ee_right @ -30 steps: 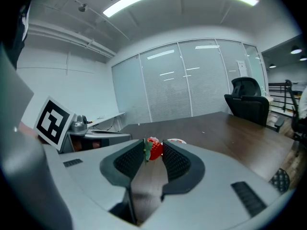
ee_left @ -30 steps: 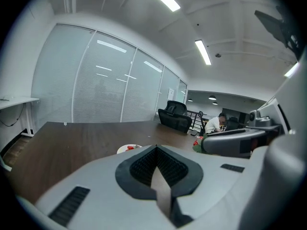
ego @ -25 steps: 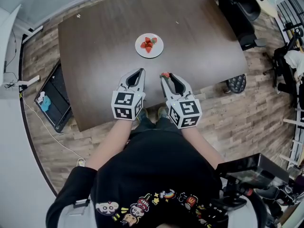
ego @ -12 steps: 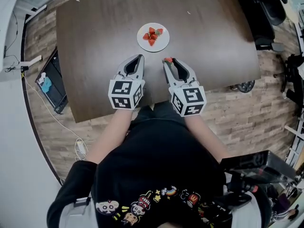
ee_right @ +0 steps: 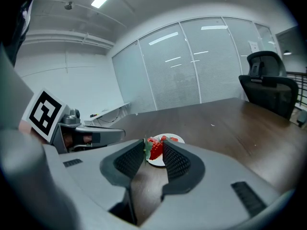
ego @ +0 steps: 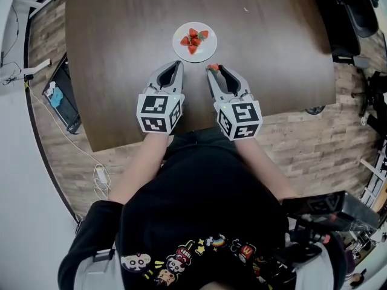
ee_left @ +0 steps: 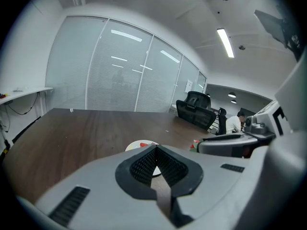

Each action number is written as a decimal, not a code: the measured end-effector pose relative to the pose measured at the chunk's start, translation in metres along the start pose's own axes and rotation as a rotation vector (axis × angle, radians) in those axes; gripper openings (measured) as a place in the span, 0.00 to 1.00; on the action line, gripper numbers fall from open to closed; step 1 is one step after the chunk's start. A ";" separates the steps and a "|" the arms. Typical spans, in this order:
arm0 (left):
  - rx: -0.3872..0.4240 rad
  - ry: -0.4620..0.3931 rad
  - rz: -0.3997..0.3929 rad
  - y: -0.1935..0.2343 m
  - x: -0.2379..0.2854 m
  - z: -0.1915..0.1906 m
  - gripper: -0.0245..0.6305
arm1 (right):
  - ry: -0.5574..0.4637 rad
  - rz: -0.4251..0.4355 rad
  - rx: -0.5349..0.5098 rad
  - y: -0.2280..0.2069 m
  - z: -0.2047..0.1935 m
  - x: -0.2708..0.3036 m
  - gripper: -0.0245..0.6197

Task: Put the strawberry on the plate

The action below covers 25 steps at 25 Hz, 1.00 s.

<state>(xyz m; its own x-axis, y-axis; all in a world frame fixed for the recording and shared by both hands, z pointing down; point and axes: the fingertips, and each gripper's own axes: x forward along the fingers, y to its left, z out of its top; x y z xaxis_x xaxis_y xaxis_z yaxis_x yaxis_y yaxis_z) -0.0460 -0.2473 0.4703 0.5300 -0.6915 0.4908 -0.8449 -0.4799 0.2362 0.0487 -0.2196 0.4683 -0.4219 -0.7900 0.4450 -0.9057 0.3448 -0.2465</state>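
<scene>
Strawberry [ee_right: 154,149] gripped in the right gripper [ego: 213,69], just short of the plate [ego: 176,45].
The right jaws pinch the strawberry over the table [ego: 115,53]. The plate, carrying more strawberries [ego: 193,40], lies near at the gripper's 11 o'clock. The left gripper [ego: 175,65], at its 9 o'clock, has its jaws closed together, holding nothing.

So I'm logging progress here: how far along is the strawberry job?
Done: a few strawberries already lie on the plate. In hand: the right gripper is shut on another strawberry, just short of the plate; the left gripper is shut and empty. Left: carry that strawberry over the plate and release it.
</scene>
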 end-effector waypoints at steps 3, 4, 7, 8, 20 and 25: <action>-0.012 0.015 0.018 0.008 0.006 -0.004 0.04 | 0.016 0.002 0.011 -0.006 -0.004 0.008 0.24; -0.015 0.018 0.023 0.010 0.008 -0.004 0.04 | 0.021 0.004 0.013 -0.008 -0.006 0.011 0.24; -0.023 0.027 0.032 0.013 0.013 -0.006 0.04 | 0.035 0.009 0.014 -0.013 -0.009 0.020 0.24; -0.025 0.032 0.034 0.014 0.015 -0.007 0.04 | 0.039 0.011 0.015 -0.014 -0.009 0.023 0.24; -0.050 0.079 0.052 0.017 0.031 -0.020 0.04 | 0.099 0.042 0.019 -0.031 -0.024 0.062 0.24; -0.066 0.104 0.057 0.019 0.043 -0.030 0.04 | 0.120 0.048 0.011 -0.036 -0.030 0.078 0.24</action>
<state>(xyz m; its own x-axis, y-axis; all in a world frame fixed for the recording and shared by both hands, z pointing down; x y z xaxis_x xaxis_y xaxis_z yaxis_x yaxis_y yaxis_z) -0.0414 -0.2703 0.5212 0.4733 -0.6551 0.5889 -0.8783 -0.4026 0.2579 0.0468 -0.2781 0.5375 -0.4674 -0.7061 0.5319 -0.8840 0.3746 -0.2796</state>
